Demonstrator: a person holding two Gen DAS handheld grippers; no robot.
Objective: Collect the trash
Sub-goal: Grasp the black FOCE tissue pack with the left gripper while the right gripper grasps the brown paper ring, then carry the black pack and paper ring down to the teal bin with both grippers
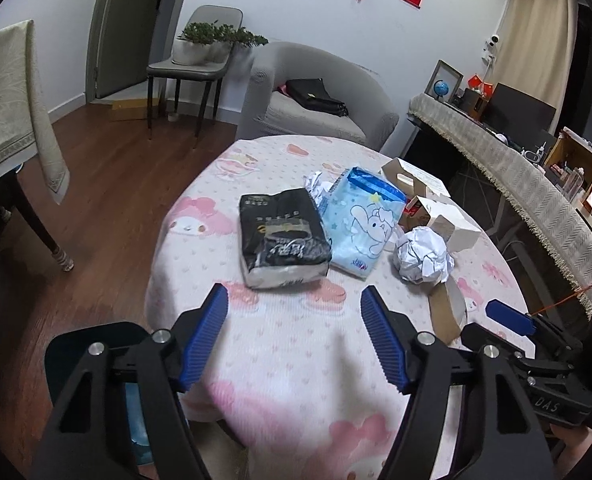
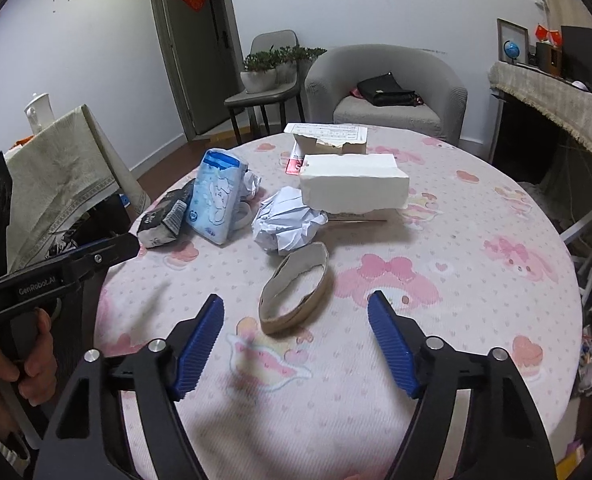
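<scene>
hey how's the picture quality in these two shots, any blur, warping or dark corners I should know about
Left wrist view: heavy fisheye bending the door frame, black vignette in the corners, tablecloth near the left tool soft. Right wrist view: same warping and dark corners, crumpled paper ball fairly sharp, soft shadows beside the right tool.

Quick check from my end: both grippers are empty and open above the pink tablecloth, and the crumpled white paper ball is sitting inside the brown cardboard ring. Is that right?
Not quite. The crumpled paper ball lies beside the cardboard ring, just beyond it, not inside; the right wrist view shows only tablecloth within the ring. The rest holds: left gripper and right gripper are open and empty.
</scene>
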